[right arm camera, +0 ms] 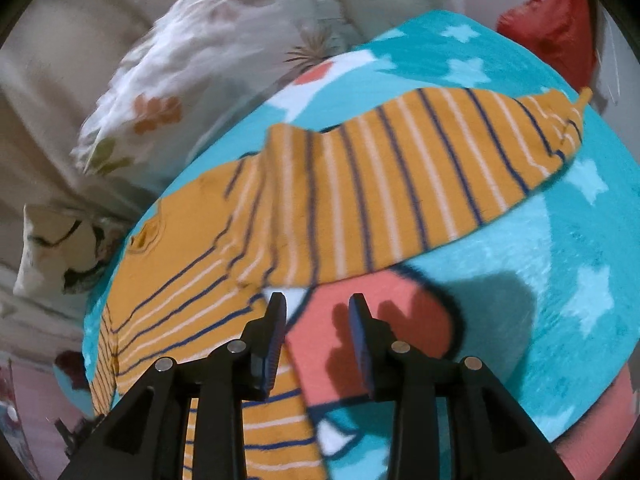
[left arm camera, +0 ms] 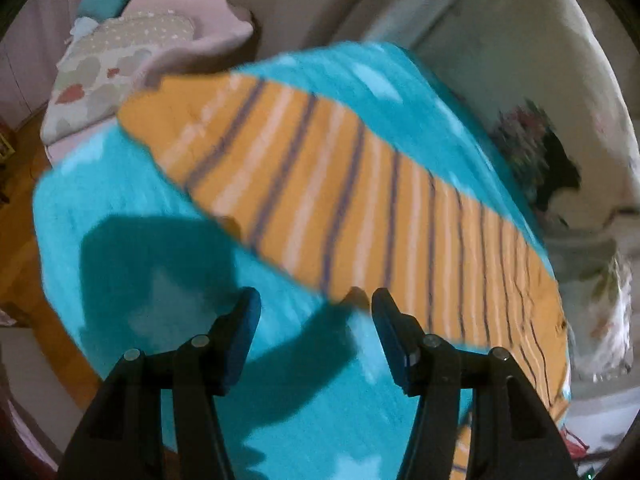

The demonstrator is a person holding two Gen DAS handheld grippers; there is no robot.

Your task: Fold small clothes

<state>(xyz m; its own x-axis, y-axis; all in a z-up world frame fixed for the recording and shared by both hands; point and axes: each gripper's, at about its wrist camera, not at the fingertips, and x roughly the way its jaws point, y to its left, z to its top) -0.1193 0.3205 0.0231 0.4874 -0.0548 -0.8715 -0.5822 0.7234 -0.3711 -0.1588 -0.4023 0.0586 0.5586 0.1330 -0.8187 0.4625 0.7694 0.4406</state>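
Your left hand-held gripper (left arm camera: pixel 316 300) hangs over the turquoise star-print blanket (left arm camera: pixel 140 184) with its two fingers spread apart and nothing between them; only blanket shows in the gap, and the nearest edge of the striped garment (left arm camera: pixel 320 184) lies just beyond the fingertips, not touching the pads as far as you can see through the blur. That garment, orange with dark blue and pale stripes, stretches in a long band across the blanket from the upper left of the left wrist view down to the lower right edge. Your right hand-held gripper (right arm camera: pixel 318 300) also stands parted, though more narrowly, and its fingers clasp nothing: between them you see a coral patch (right arm camera: pixel 372 320) of the blanket's print and the gripper's own shadow. From the right wrist view, the striped garment (right arm camera: pixel 360 184) is folded over on itself, one layer lying across another, with its lower edge just ahead of the fingertips and a further part running down under the left finger toward the bottom of the frame. The blanket (right arm camera: pixel 560 248) covers a raised, rounded surface. A floral cushion (right arm camera: pixel 192 64) sits beyond it at the upper left, and a red bag-like item (right arm camera: pixel 556 28) shows at the upper right. In the left wrist view, a patterned pillow (left arm camera: pixel 116 64) lies beyond the blanket's far left edge.
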